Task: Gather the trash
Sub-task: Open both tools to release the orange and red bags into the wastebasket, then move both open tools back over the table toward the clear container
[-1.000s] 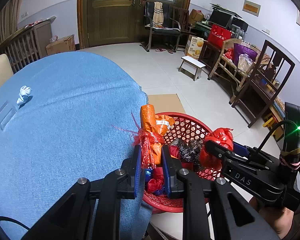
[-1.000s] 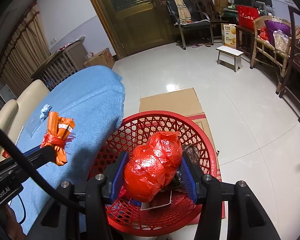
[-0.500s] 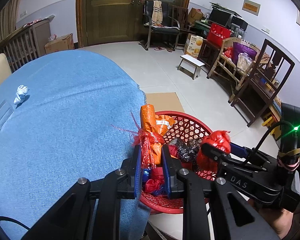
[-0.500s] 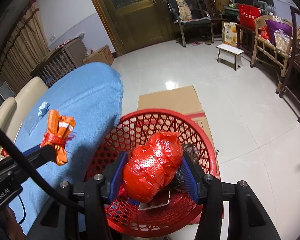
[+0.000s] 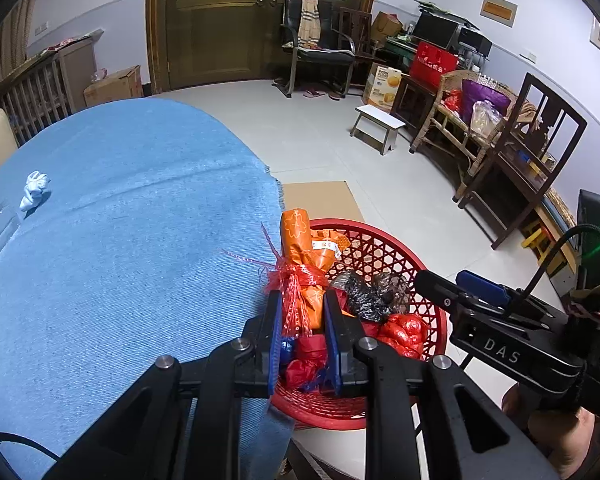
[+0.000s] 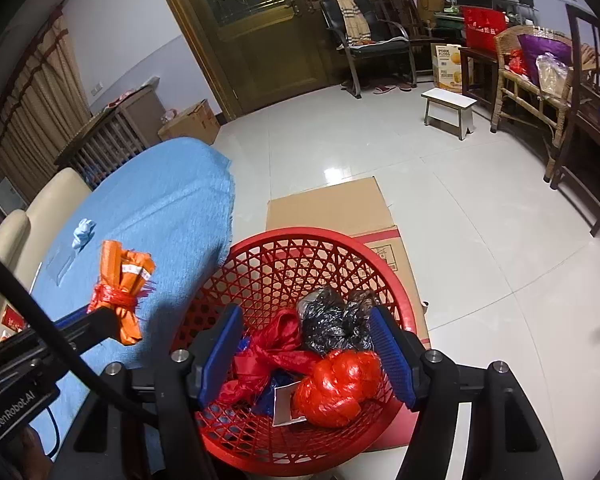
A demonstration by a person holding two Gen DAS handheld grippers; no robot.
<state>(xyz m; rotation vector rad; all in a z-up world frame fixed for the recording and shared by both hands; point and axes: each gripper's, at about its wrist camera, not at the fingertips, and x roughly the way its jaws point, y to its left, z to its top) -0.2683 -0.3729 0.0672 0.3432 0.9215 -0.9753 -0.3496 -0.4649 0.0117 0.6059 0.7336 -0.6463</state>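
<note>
- The orange bundle, a rolled orange wrapper tied round its middle with red plastic netting, is pinched between the blue pads of the left gripper, which is clamped on its lower end.
- The bundle stands nearly upright in that grip, at the edge of the blue cloth and just beside the near rim of the red basket.
- In the right wrist view the same bundle hangs over the blue cloth, to the left of the basket and not inside it.
- The red bag, a knotted ball of red plastic, lies in the basket at its near side.
- The right gripper hovers over the basket with its jaws opening; the pads stand apart on either side of the red bag and are not pressing on it.
- Next to the red bag in the basket lie a crumpled black bag, a loose red bag, a scrap of blue plastic and a white card.
- The basket sits on a flattened cardboard sheet on the pale tiled floor.
- Far back on the blue cloth lies a small pale blue wad.
- Beyond are a brown double door, a black chair, a small white stool and a wicker bench.
</note>
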